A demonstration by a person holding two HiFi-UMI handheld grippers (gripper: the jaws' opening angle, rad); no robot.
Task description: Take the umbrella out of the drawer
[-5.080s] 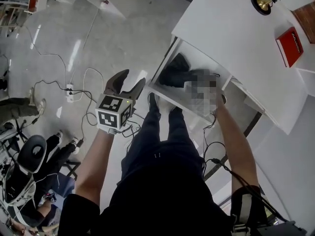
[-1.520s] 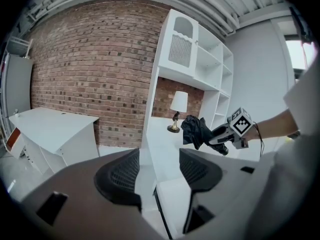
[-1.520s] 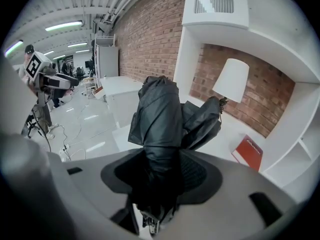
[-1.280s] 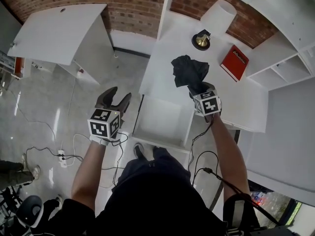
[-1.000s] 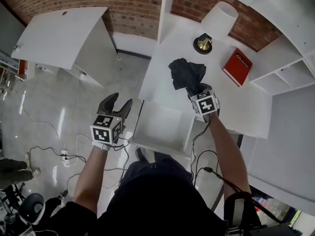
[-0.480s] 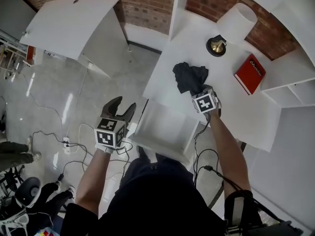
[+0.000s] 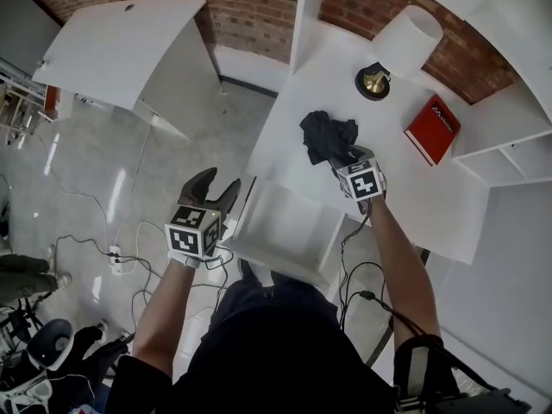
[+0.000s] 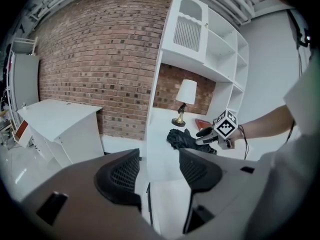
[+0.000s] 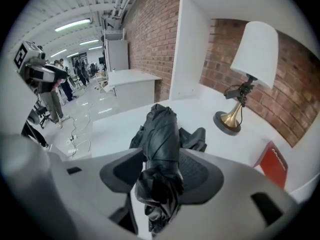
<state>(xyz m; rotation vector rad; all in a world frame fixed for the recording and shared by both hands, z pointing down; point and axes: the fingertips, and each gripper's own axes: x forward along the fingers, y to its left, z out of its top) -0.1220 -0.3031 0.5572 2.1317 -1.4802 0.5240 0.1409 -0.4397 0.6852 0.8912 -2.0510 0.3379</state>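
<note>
The black folded umbrella (image 7: pixel 326 136) lies crumpled on the white desktop (image 7: pixel 285 119), beyond the open drawer (image 7: pixel 289 222), which holds nothing. My right gripper (image 7: pixel 335 155) reaches over the drawer's far right corner. Its jaws have just been opening a little, and the umbrella (image 9: pixel 162 129) still fills the gap and touches both pads (image 9: pixel 200 171). My left gripper (image 7: pixel 217 182) hangs open and holds nothing, above the floor to the left of the drawer. From the left gripper view, past its spread fingers (image 8: pixel 122 171), I see the umbrella (image 8: pixel 180 138) and the right gripper (image 8: pixel 205 134).
A lamp with a white shade (image 7: pixel 405 33) and a brass base (image 7: pixel 373 78) stands behind the umbrella, a red book (image 7: pixel 435 128) to its right. White shelves (image 7: pixel 509 153) rise at the right. Another white desk (image 7: pixel 121 50) stands at the far left; cables (image 7: pixel 129 248) lie on the floor.
Five seconds ago the umbrella lay in the drawer; now it is on the desktop. Over the last second the right gripper sank with it onto the desk. The left gripper barely moved.
</note>
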